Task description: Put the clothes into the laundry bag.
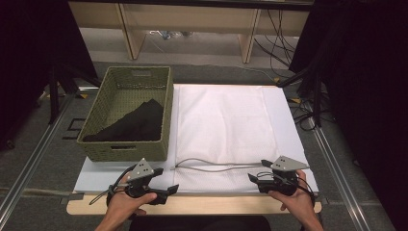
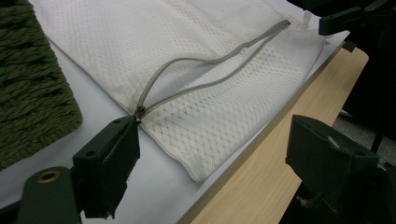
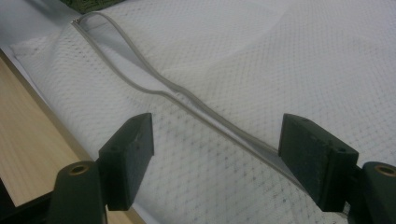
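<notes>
Both claws, the left claw and right claw, stand wide open, holding nothing, at either end of the mesh bag's open zipper. A grab could pinch both thin mesh layers together, or slip off the small zipper pull, dragging the bag across the desk.

The right gripper has its two black jaws wide apart above a white mesh bag. The grey zipper, partly open, runs between them. A wooden table edge lies beside.

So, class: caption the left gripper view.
Open left gripper beside the mesh bag, its grey zipper gaping.
</notes>
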The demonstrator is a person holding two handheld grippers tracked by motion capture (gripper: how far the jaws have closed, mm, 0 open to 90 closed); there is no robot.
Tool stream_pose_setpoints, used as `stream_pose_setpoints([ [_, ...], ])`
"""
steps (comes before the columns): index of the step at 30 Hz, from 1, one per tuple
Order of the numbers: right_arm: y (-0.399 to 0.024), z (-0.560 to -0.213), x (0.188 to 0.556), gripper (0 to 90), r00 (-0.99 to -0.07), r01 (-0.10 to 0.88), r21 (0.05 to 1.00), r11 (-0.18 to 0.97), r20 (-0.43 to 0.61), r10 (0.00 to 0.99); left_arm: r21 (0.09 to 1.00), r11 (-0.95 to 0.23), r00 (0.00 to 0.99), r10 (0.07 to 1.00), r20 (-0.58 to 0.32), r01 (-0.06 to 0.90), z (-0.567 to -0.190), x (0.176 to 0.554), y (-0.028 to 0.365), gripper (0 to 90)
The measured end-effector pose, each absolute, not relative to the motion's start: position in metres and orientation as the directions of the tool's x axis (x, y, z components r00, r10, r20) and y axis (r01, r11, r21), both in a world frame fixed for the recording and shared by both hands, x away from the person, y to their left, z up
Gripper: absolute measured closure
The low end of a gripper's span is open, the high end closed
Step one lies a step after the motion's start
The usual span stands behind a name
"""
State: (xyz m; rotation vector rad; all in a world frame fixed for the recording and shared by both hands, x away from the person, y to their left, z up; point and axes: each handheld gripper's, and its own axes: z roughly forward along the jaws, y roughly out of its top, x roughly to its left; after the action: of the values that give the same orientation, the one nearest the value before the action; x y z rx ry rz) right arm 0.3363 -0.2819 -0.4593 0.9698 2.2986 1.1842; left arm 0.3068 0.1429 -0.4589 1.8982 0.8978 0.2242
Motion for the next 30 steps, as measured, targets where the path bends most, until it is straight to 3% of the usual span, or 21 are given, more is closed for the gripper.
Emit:
stream_pose_setpoints([
  [19,-0.282,-0.458,0.34,27.4,-0.668,0.424,0.815,0.396,-0.014,0.744,0.856,-0.243,0.739,0.64,-0.212,0.456,-0.456,0.309,0.142,15.5],
  [30,-0.267,-0.457,0.364,27.0,-0.697,0.405,0.808,0.427,-0.03,0.717,0.865,-0.242,0.723,0.668,-0.18,0.439,-0.456,0.315,0.146,15.4],
])
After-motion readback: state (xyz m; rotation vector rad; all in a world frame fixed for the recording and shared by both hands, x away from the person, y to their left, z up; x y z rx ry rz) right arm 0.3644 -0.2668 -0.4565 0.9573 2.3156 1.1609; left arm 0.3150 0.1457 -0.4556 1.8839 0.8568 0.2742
